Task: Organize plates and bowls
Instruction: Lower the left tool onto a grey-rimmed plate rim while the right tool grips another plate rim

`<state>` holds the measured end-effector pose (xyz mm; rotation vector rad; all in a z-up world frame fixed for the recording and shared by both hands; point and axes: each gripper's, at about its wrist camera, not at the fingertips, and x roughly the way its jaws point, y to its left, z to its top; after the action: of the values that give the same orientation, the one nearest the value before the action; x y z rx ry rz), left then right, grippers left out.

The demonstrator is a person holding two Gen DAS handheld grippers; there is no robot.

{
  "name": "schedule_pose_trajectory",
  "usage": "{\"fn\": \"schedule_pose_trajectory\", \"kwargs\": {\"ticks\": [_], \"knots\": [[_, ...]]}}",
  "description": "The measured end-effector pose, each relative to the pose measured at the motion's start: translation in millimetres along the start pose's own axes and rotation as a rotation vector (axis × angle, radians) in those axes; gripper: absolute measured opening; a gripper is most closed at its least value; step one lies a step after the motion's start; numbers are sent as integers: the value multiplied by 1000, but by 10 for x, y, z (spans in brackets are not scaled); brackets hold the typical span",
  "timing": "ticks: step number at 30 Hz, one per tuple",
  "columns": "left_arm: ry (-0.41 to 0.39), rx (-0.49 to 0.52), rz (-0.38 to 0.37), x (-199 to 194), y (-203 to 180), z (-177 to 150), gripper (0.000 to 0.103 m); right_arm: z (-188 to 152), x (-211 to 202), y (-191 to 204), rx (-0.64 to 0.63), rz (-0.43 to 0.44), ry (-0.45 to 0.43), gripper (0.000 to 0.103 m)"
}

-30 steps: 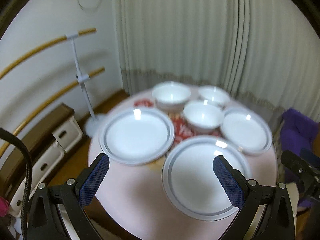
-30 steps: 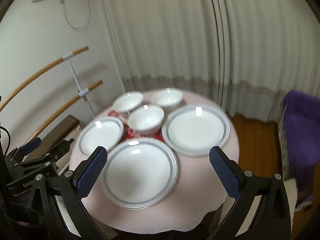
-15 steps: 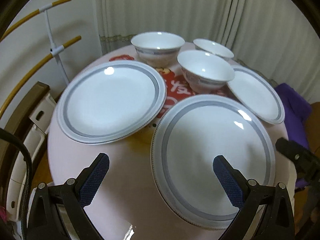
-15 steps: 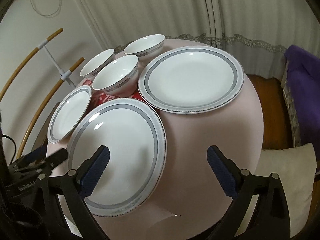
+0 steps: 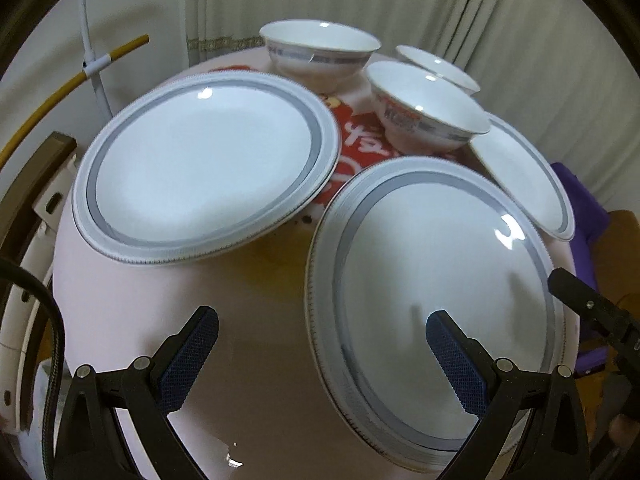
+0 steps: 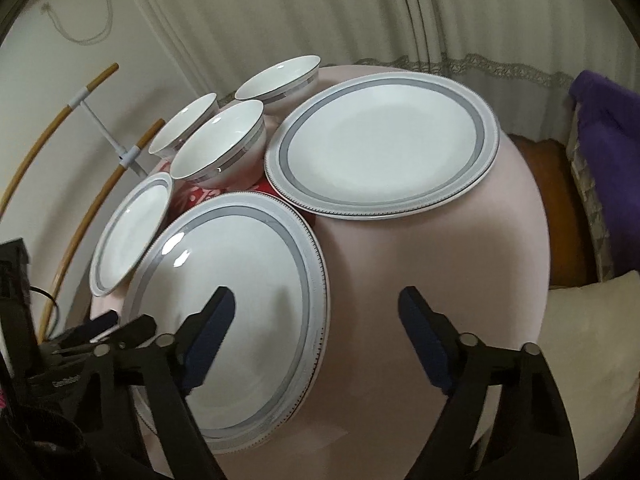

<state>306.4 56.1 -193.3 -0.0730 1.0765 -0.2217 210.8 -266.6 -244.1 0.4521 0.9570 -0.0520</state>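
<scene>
Both grippers are dropping closer to the table than 0.5 s ago, so the plates are filling more of each view.

Left wrist view: the left gripper (image 5: 320, 332) is hovering with its fingers spread wide, pinching nothing. Its right pad (image 5: 456, 354) is hanging over the near plate (image 5: 432, 292), which is sitting at the table's (image 5: 132, 300) near right edge; its left pad is hanging over bare pink cloth. A 2nd big plate (image 5: 204, 164) is lying toward the left edge, just beside the near one. Behind them, 3 bowls (image 5: 424, 104) are standing close together near the far edge, on a red print (image 5: 360, 140). A small plate (image 5: 524, 176) is lying at the right edge. Part of the right gripper (image 5: 592, 312) is showing at the right.

Right wrist view: the right gripper (image 6: 316, 312) is also hovering spread wide, gripping nothing. Its left pad (image 6: 208, 336) is hanging over the near plate (image 6: 240, 292) at the near left edge; its right pad is over bare cloth. The 2nd big plate (image 6: 384, 144) is lying toward the far right edge. The small plate (image 6: 128, 232) is lying at the left edge, and the 3 bowls (image 6: 224, 144) are standing at the far left. A purple cloth (image 6: 604, 136) is lying beyond the table at the right.
</scene>
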Motion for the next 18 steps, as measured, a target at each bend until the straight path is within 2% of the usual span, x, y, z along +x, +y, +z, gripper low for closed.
{"fn": "schedule_pose_trajectory", "kwargs": {"ticks": [4,9,13,18], "knots": [[-5,12,-2,52,30,-2,102,-47,52,-12,15,28,16,78],[-6,96,57,117,-101,-61,103,-75,75,-20,16,32,19,69],[-21,52,21,110,-50,-70,102,-90,78,-45,9,25,14,58],[-13,45,19,107,-49,-66,102,-137,86,-21,-47,13,3,56]]}}
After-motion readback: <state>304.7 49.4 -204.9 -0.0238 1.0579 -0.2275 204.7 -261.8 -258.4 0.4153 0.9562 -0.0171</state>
